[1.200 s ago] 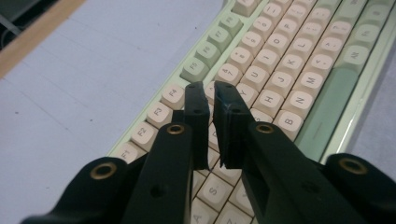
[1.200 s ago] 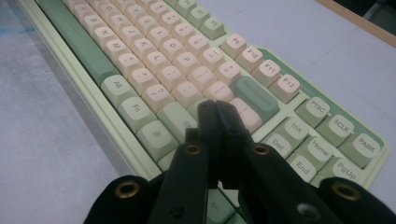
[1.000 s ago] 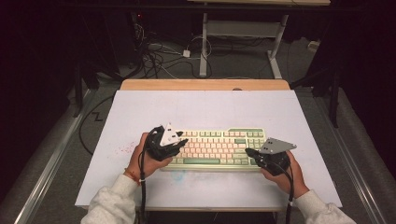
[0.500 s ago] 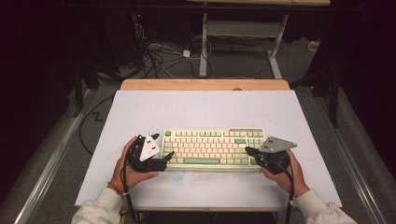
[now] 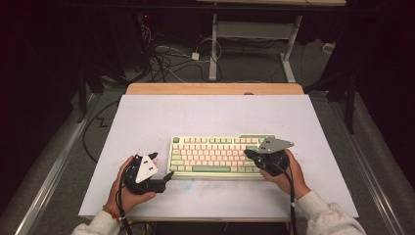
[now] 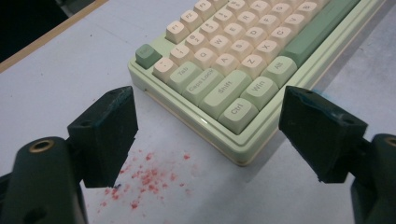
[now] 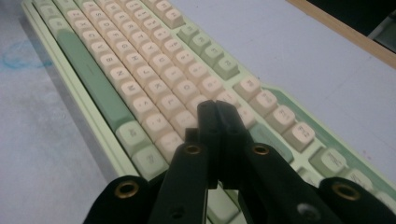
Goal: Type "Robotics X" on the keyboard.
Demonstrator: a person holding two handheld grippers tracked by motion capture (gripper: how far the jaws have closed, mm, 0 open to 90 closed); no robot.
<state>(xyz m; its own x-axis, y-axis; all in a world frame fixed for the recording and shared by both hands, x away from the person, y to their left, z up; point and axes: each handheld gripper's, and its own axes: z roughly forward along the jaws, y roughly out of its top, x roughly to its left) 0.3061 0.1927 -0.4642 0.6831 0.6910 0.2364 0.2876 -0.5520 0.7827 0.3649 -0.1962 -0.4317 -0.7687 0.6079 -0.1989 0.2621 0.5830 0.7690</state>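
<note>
A pale green keyboard (image 5: 215,154) with cream keys lies flat in the middle of the white mat (image 5: 215,115). My left gripper (image 5: 162,165) sits on the mat just off the keyboard's left end, open wide. In the left gripper view, the left gripper (image 6: 210,123) frames the near left corner of the keyboard (image 6: 243,70) without touching it. My right gripper (image 5: 250,155) rests over the keyboard's right end. In the right gripper view, the right gripper (image 7: 215,112) is shut with its jaws pressed together, empty, above the cream keys (image 7: 154,70).
Red specks (image 6: 144,179) mark the mat under the left gripper, and a faint blue scribble (image 7: 18,56) lies near the keyboard's front edge. A wooden table edge (image 5: 215,89) runs along the far side. Behind it are floor cables (image 5: 166,58) and a desk frame (image 5: 214,49).
My left gripper has slid off the keyboard's left end, leftward and toward the near edge of the mat. The right gripper and the keyboard have stayed put.
</note>
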